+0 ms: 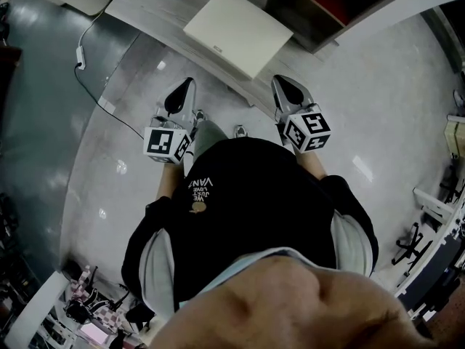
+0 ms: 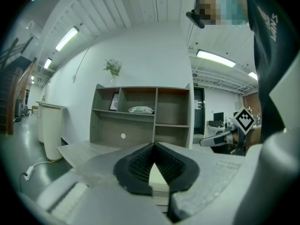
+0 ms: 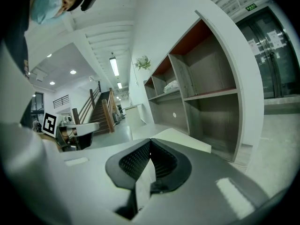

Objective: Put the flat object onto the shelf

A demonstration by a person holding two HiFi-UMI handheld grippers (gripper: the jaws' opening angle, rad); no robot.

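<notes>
- While the person stands facing it, the shelf unit [image 1: 327, 6] fills the top of the head view. Only its top edge and a reddish inner face show there.
- Left gripper view shows the shelf [image 2: 140, 118] front-on: grey open compartments in two rows. Right gripper view shows it [image 3: 206, 78] obliquely, with the nearest compartments bare.
- Low grey platform [image 1: 152, 9] runs in front of the shelf, on a pale glossy floor [image 1: 378, 107].
- Flat object [image 1: 238, 31]: pale cream rectangular panel, rounded corners, thin, plain apart from one small dark mark by an edge. It lies flat on the platform, short of the shelf and not in any compartment.
- Right gripper view shows the panel's [image 3: 185, 139] thin edge and one corner. Left gripper view gives only a cream sliver [image 2: 157, 175] behind the jaw opening.
- Left gripper [image 1: 187, 86]: jaws closed tip to tip with nothing between them, seen in its own view [image 2: 154, 145]. It is near the platform's front edge, clear of the panel.
- Right gripper [image 1: 280, 82]: jaws likewise closed and empty [image 3: 150, 142], just off the panel's near corner without touching it.
- Staircase [image 3: 101, 109] appears in the right gripper view only.
- White packet [image 2: 140, 109] lies in an upper middle compartment, and a plant [image 2: 113, 68] stands on the shelf top. Neither shows from the head.
- Cable [image 1: 80, 57] trails over the darker floor at left.
</notes>
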